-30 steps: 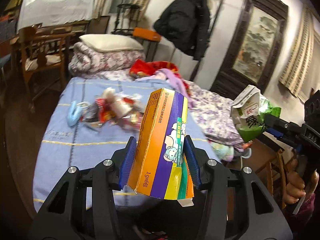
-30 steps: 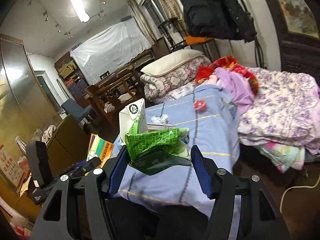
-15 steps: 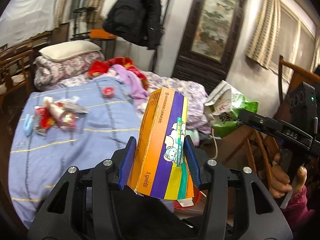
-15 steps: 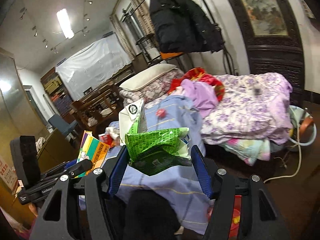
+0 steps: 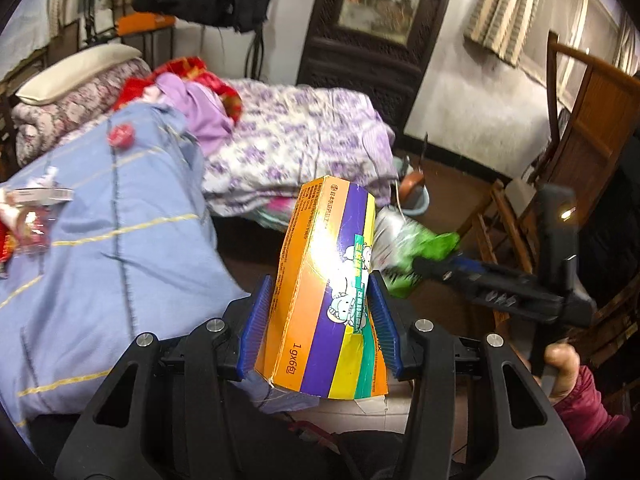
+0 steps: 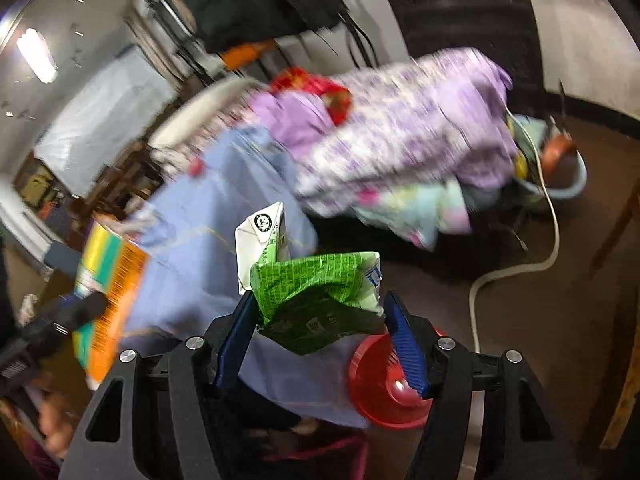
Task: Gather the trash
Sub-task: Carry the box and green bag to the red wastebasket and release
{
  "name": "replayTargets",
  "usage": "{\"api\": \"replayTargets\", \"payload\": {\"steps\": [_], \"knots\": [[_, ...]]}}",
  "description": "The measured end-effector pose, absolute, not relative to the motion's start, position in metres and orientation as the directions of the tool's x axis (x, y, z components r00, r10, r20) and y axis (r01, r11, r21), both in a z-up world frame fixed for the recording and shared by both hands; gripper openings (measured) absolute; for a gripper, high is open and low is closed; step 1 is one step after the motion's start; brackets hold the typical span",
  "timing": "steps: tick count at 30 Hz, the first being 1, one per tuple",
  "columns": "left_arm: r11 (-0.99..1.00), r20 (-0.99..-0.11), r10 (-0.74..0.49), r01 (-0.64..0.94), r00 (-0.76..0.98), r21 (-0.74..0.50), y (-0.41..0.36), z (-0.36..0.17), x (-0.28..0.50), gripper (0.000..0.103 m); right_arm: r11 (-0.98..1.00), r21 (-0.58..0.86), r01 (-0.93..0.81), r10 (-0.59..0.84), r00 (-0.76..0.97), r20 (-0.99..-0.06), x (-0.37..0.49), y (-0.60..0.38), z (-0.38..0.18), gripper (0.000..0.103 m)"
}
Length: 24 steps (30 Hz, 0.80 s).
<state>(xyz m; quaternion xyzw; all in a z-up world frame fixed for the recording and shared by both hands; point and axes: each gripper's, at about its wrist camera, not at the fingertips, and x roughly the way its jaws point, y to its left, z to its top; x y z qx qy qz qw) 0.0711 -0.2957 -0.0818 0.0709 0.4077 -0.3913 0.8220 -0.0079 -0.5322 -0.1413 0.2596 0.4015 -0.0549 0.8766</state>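
My left gripper (image 5: 318, 330) is shut on an orange, purple and yellow carton (image 5: 326, 288), held upright off the bed's edge. My right gripper (image 6: 320, 336) is shut on a crumpled green and white carton (image 6: 316, 284). That carton (image 5: 412, 252) and the right gripper also show at the right of the left wrist view. The orange carton (image 6: 108, 284) shows at the left of the right wrist view. A red bin (image 6: 380, 384) sits on the floor just below the right gripper. More wrappers (image 5: 28, 216) lie on the blue bedspread (image 5: 100, 240).
A purple floral quilt (image 5: 296, 140) hangs over the bed end. A blue basin (image 6: 560, 176) and a white cord (image 6: 516, 272) lie on the floor. A wooden chair (image 5: 576, 136) stands at the right. A small red item (image 5: 120, 136) lies on the bedspread.
Both grippers have swung right and down, away from the bed toward the floor. Each still holds its carton. The red bin has come closer below the right gripper.
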Motion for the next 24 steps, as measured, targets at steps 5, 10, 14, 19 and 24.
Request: {"api": "replayTargets", "payload": {"steps": [5, 10, 14, 19, 24], "knots": [[0.658, -0.771, -0.568, 0.722, 0.287, -0.215, -0.328, -0.111, 0.082, 0.049, 0.81, 0.468, 0.353, 0.175, 0.616, -0.768, -0.004, -0.55, -0.188, 0.075], [0.624, -0.806, -0.551, 0.749, 0.218, -0.224, -0.357, -0.136, 0.085, 0.049, 0.754, 0.515, 0.407, 0.159, 0.648, -0.745, -0.014, -0.577, -0.197, 0.076], [0.6, -0.833, -0.53, 0.766, 0.162, -0.232, -0.379, -0.155, 0.086, 0.049, 0.722, 0.541, 0.431, 0.138, 0.676, -0.724, -0.021, -0.591, -0.197, 0.076], [0.562, -0.853, -0.508, 0.797, 0.12, -0.223, -0.405, -0.169, 0.083, 0.053, 0.715, 0.548, 0.434, 0.135, 0.683, -0.717, -0.022, -0.598, -0.199, 0.076], [0.555, -0.863, -0.49, 0.807, 0.119, -0.203, -0.413, -0.175, 0.083, 0.065, 0.709, 0.549, 0.443, 0.132, 0.681, -0.72, -0.02, -0.604, -0.201, 0.076]]}}
